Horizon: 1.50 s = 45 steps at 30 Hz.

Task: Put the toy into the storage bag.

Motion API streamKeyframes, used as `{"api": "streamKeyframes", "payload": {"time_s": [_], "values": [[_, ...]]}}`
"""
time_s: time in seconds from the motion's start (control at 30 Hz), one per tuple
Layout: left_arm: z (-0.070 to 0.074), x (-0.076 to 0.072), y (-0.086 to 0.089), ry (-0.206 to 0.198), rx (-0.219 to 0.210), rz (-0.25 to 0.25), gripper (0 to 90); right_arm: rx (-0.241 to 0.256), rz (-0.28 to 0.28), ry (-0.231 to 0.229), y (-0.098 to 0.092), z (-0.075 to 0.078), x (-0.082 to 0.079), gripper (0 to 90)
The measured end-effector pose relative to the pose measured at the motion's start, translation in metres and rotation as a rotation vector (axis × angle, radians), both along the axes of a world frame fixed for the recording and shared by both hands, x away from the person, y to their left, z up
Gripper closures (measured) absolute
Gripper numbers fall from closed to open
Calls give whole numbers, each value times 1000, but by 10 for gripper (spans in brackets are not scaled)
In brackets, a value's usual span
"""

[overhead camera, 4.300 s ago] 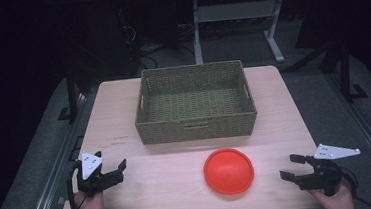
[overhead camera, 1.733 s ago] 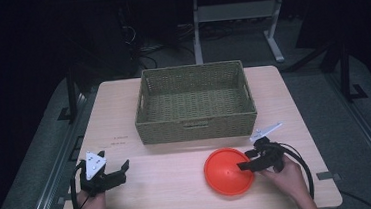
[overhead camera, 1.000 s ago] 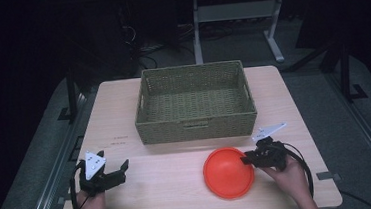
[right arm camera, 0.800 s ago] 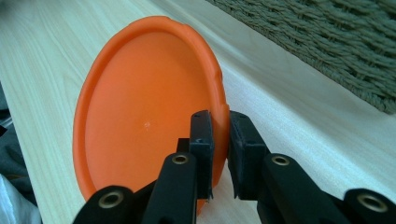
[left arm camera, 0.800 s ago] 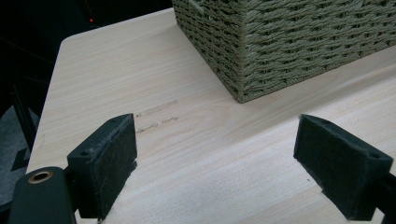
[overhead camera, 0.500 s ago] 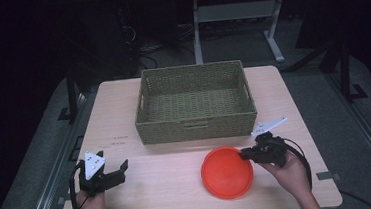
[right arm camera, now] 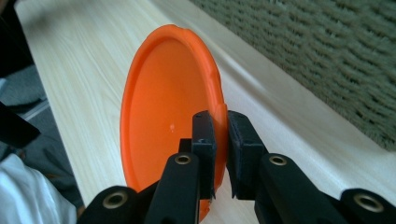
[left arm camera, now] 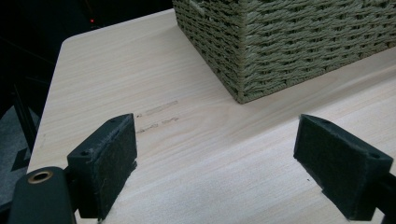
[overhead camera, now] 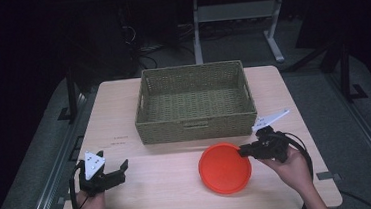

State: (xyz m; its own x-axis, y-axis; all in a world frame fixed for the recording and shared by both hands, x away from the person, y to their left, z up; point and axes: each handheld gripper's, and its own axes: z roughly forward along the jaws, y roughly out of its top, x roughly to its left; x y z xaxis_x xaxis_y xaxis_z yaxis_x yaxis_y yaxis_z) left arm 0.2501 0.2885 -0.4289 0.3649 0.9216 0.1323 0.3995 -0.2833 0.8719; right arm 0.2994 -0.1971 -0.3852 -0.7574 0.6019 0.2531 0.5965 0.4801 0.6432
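Right fingers [right arm camera: 204, 140]: two black pads are being pressed together on the rim of the orange plate [right arm camera: 168, 102], one pad on its inner face and one behind; the plate's edge is being pinched at one small spot.
Right gripper [overhead camera: 246, 150]: it is being held by a hand [overhead camera: 293, 169] at the plate's right edge, just in front of the basket.
Orange plate: it is being kept on the counter's front half, in front of the right end of the wicker basket [overhead camera: 195, 101]; in the right gripper view it is appearing tipped up on edge, though how far it is being lifted cannot be told from above.
Left fingers [left arm camera: 105, 163]: they are being held wide apart with nothing between them, bare wood showing in the gap.
Left gripper [overhead camera: 104, 178]: it is being rested low at the counter's front left corner, well apart from the plate.
Risk, slip: a smooth plate is being held by one rim point only, so it is judged likely to pivot or slide out if swung fast.
Risk, knock: the basket's near wall is standing just beside the plate, so a low carry is judged likely to be caught on it.
Counter [overhead camera: 170, 186]: pale wood grain, with faint marks near the basket's left corner.
Room: dark surroundings are being seen, with a grey floor, metal stand legs and cables behind the counter.
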Motion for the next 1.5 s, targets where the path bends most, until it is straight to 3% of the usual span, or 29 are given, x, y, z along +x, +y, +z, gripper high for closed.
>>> {"api": "streamKeyframes", "payload": {"time_s": [0.1,0.5,1.17,1.5], "values": [[0,0,0,-1,1,1,128,26,-3,-7,-1,7,0,823],[0,-1,2,-3,2,0,128,36,-11,-27,-1,31,12,823],[1,-1,2,-3,2,2,128,19,-15,-24,8,71,46,823],[1,0,3,-2,3,0,128,22,-49,-59,3,93,59,823]]}}
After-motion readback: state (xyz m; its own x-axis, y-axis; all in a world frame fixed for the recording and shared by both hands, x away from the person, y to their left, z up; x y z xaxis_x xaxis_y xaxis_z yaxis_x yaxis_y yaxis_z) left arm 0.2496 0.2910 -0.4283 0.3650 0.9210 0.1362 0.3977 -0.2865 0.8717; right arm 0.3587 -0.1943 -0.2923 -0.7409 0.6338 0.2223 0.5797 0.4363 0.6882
